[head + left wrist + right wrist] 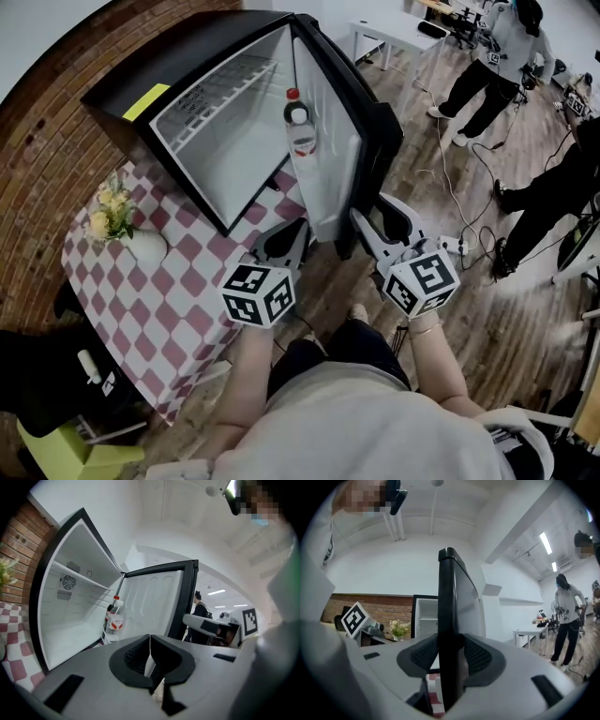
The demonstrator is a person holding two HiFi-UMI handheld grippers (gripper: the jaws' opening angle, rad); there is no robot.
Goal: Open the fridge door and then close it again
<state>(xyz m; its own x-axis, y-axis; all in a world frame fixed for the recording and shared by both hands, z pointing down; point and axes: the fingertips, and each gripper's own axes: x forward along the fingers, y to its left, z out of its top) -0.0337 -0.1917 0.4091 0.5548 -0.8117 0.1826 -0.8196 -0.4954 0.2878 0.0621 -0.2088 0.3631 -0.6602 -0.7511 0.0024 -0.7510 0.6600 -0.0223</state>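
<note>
My R claw (451, 656) is clamped on the free edge of the door (323, 141), a pad on each face. Door stands wide open, swung out past the counter (178, 300) edge. Fridge (202, 112) sits at the counter's far end, w/ a bottle (298, 122) in the door rack. My L claw (150, 660) is shut tight & empty, by the counter edge just beside the door

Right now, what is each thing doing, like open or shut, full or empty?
fridge door: wide open.
fridge: shelf bare.
bottle: upright in the door shelf, cap on.
left hand-held gripper: shut, empty.
right hand-held gripper: clamped on the fridge door's edge.
</note>
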